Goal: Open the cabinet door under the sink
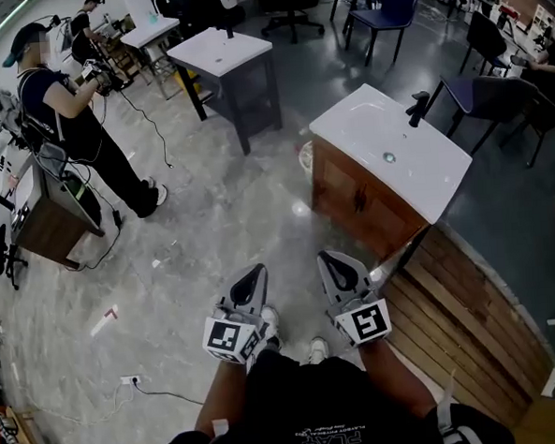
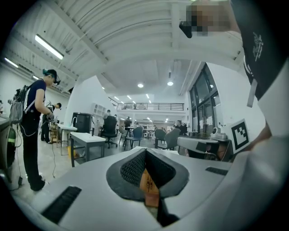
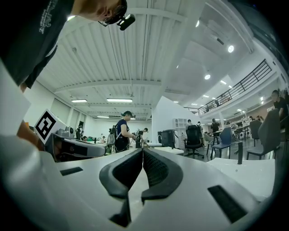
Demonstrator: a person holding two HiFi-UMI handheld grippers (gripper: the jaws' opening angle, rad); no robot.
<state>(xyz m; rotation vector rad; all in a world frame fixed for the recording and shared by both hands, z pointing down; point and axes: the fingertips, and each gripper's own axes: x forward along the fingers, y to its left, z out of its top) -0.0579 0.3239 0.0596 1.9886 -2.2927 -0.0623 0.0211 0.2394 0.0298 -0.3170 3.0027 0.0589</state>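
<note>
The sink cabinet has a brown wooden front with dark handles, and its doors are closed. A white basin with a black faucet lies on top. It stands ahead and to the right of me, a step away. My left gripper and right gripper are held side by side at waist height, short of the cabinet. Both are shut with nothing between the jaws, as the left gripper and right gripper show in their own views. The basin's white top shows at the right of the right gripper view.
A person in dark clothes stands at the far left beside a small cabinet. A grey sink stand is at the back. Slatted wooden boards lie to my right. Chairs stand behind. A cable trails on the floor.
</note>
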